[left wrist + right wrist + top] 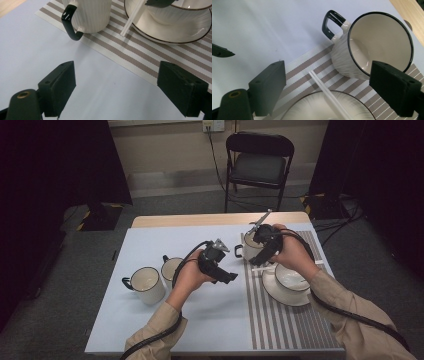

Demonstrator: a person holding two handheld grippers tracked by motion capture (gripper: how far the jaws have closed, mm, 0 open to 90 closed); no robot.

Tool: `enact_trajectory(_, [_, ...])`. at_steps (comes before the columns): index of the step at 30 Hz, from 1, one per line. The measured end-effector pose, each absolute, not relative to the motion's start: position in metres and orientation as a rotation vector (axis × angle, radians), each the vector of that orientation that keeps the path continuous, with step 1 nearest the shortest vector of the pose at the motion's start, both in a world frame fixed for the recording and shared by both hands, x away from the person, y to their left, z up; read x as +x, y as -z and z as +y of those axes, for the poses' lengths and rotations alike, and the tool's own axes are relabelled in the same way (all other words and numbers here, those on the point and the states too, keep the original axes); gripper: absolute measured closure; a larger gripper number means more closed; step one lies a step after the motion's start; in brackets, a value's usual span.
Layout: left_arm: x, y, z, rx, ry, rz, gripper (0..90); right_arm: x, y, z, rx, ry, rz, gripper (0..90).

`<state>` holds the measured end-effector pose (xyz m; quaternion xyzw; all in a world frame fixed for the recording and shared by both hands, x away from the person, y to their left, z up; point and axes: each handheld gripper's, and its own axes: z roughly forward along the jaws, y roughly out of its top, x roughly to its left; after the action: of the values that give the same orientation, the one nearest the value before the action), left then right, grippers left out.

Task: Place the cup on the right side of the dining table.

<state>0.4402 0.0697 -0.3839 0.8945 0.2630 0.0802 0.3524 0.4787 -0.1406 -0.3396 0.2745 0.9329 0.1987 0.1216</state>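
Note:
A ribbed white mug [248, 246] with a black handle stands at the far end of a striped placemat [280, 320]. Just nearer, a white bowl [291, 276] sits on a plate [280, 295]. Two thin white sticks [262, 268] lean on the plate's left rim. My right gripper [262, 258] hovers open over the sticks [329, 97], between the mug [374, 42] and the bowl [312, 106]. My left gripper [227, 276] hangs open above the blue cloth, left of the placemat. Its jaws face the mug [87, 15] and the plate [175, 35], and nothing is between them.
Two more white mugs [146, 285] [171, 268] stand on the blue cloth at the left of the table. A black folding chair [258, 162] stands beyond the far edge. Cables trail from both grippers along the forearms.

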Motion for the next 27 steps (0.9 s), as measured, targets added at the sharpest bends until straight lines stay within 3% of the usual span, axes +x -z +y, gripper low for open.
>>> enact_trajectory(27, [0.422,0.389,0.079,2.324,-0.204,0.670,15.0,0.465,0.340,-0.135,0.748,-0.616,2.751,13.2])
